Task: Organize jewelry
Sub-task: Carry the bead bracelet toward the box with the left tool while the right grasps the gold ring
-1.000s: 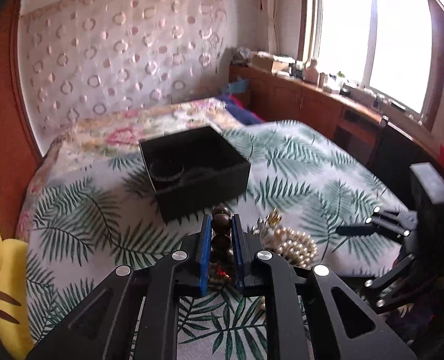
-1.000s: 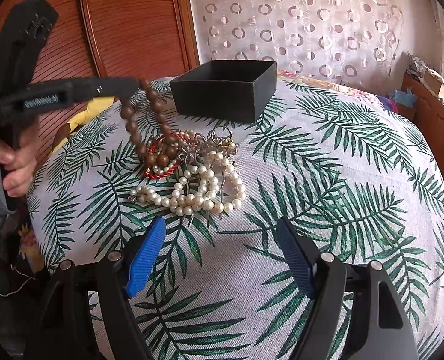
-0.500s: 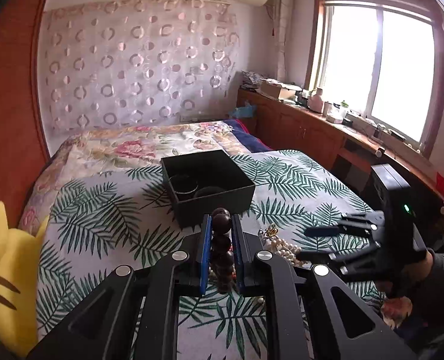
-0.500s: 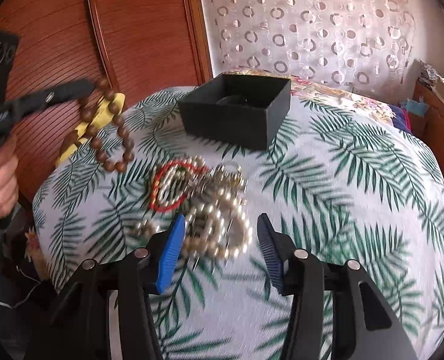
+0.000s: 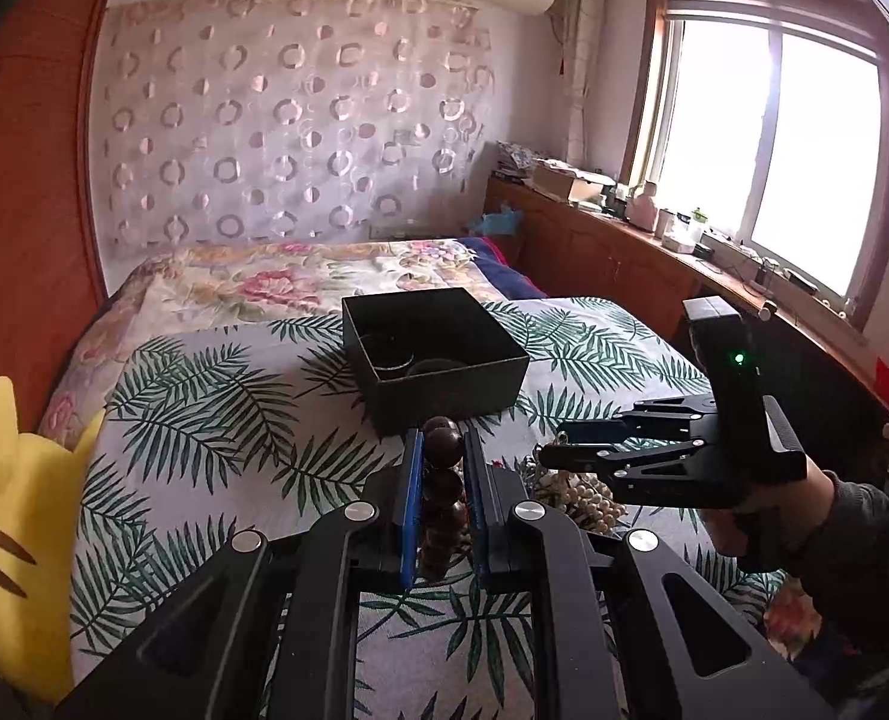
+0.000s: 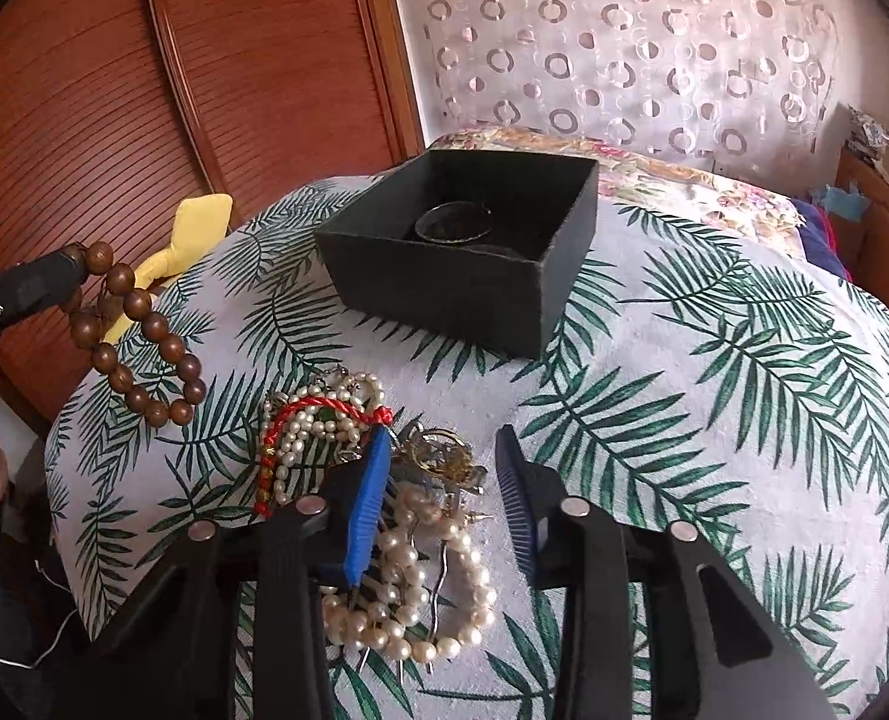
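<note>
Since the previous frame our right gripper (image 6: 444, 501) has dropped, spread, over the pearl tangle (image 6: 408, 588). Left gripper (image 5: 441, 462) pinches the wooden bead bracelet (image 6: 135, 336); we risk dragging snagged strands, or the dangling loop missing the black box (image 6: 462, 252).

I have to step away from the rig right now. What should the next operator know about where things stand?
Left gripper: shut on the brown bead bracelet, held in the air left of the pile, short of the black box.
Right gripper: open, low over the tangled jewelry pile, gripping nothing.
Box: open on the leaf-print cloth, with a dark bangle already inside.
Left to do: drop the bead bracelet into the box, then move the pearl strands, red cord and metal pieces.
</note>
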A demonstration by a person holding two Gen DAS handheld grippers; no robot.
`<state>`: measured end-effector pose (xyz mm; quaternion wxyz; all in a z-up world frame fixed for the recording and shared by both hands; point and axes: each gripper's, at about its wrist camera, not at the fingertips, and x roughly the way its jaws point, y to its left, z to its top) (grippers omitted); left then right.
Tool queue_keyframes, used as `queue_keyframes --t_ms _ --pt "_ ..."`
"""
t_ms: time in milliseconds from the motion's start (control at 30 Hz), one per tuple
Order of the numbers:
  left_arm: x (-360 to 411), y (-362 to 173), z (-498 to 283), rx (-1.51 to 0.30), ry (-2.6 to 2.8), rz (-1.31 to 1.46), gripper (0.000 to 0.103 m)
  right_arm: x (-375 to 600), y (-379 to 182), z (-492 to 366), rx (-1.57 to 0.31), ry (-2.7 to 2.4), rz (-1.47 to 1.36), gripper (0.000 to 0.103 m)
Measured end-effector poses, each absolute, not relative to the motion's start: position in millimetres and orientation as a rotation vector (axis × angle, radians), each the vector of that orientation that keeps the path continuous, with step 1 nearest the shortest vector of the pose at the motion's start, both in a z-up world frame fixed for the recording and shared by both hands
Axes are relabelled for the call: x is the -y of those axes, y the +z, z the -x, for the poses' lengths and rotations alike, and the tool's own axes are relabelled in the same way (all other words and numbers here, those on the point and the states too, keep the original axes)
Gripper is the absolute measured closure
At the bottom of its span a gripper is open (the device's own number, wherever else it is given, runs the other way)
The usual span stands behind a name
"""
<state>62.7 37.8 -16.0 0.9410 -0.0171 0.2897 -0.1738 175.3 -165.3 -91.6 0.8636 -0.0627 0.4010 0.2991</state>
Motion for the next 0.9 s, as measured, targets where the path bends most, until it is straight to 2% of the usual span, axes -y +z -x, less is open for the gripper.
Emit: queue_keyframes --t_ms 33,100,500,900 --pt "-38 -16 -62 -0.59 -0.355 0.036 0.091 164 -91 -176 -0.836 0.621 0.135 0.078" --pt "-38 -16 -63 -0.59 -0.354 0.035 0.091 167 -89 -176 -0.826 0.627 0.127 0.082" --pt "-34 -8 -69 -0.572 -0.361 0.013 0.091 188 -53 -173 -0.753 0.65 0.075 0.082" --pt "-24 26 -117 -0.533 -0.368 -0.013 0.091 186 -18 -197 -0.691 0.627 0.112 0.082"
